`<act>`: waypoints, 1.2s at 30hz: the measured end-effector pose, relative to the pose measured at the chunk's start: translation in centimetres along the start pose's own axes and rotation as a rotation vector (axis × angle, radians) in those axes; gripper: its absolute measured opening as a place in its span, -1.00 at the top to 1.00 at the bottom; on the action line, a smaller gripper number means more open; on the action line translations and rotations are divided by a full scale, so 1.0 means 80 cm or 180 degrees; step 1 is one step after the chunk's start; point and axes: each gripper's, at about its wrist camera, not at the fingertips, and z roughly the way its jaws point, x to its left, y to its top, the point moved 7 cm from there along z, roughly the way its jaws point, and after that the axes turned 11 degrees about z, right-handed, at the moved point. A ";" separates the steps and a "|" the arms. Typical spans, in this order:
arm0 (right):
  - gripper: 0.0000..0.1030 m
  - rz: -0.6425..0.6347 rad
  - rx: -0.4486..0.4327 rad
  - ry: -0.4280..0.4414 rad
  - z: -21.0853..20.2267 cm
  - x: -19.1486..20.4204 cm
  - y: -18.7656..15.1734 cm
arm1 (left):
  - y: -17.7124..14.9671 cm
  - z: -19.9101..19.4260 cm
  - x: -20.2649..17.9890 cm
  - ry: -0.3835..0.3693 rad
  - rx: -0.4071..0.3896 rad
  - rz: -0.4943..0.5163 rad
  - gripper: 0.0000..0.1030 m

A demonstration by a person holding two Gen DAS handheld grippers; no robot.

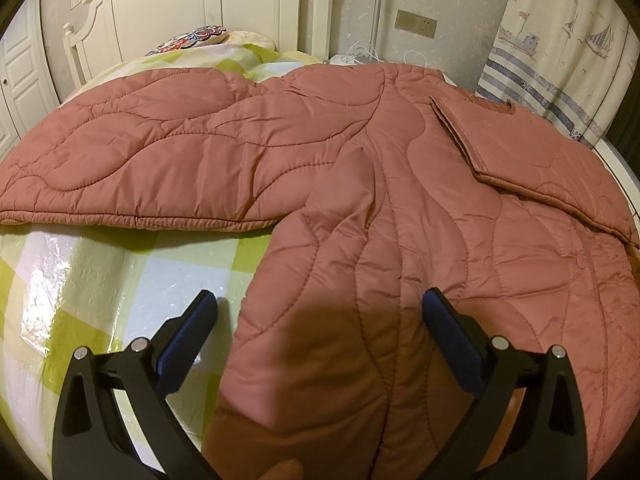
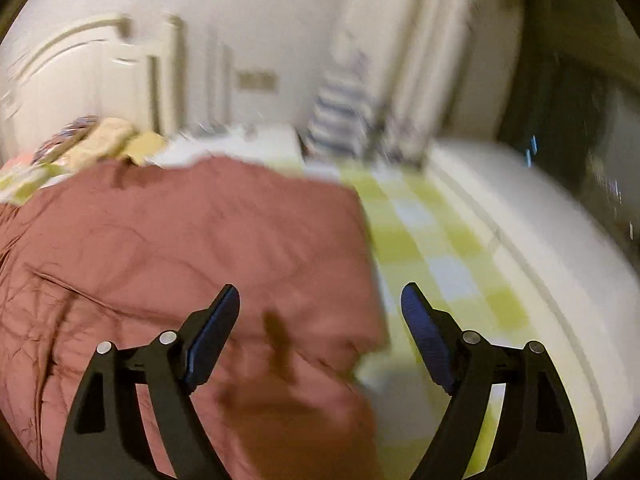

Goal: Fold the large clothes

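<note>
A large pink quilted coat (image 1: 360, 168) lies spread on the bed, one sleeve stretched to the left and a flap folded over at the right. My left gripper (image 1: 320, 304) is open, hovering over the coat's near left edge, its left finger over the bedsheet. In the blurred right wrist view the coat (image 2: 192, 248) fills the left half. My right gripper (image 2: 320, 300) is open over the coat's right edge, holding nothing.
The bed has a green and white checked sheet (image 1: 120, 280) (image 2: 432, 248). A white headboard (image 1: 192, 4) and pillows (image 1: 208, 38) stand at the far end. A striped curtain (image 1: 560, 48) hangs at the right; the bed's white rim (image 2: 540, 260) runs along the right.
</note>
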 end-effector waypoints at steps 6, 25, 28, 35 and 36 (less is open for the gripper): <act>-0.78 -0.0137 0.0839 0.0024 0.084 0.026 -0.033 | 0.000 0.000 -0.001 -0.0003 -0.0001 -0.0002 -0.96; -0.78 -0.0012 0.0706 0.0055 0.074 0.017 -0.028 | -0.063 -0.078 0.326 -0.1010 -0.1226 -0.3196 -0.95; -0.78 -0.0018 0.0680 0.0059 0.072 0.017 -0.027 | -0.043 -0.070 0.355 -0.0898 -0.1307 -0.3334 -0.68; -0.78 0.0307 0.0585 0.0181 0.067 -0.002 -0.020 | 0.064 -0.122 0.275 -0.0600 -0.1683 -0.2648 0.83; -0.78 0.0412 0.0568 0.0217 0.066 -0.008 -0.018 | 0.094 -0.140 0.230 -0.0632 -0.1795 -0.2337 0.83</act>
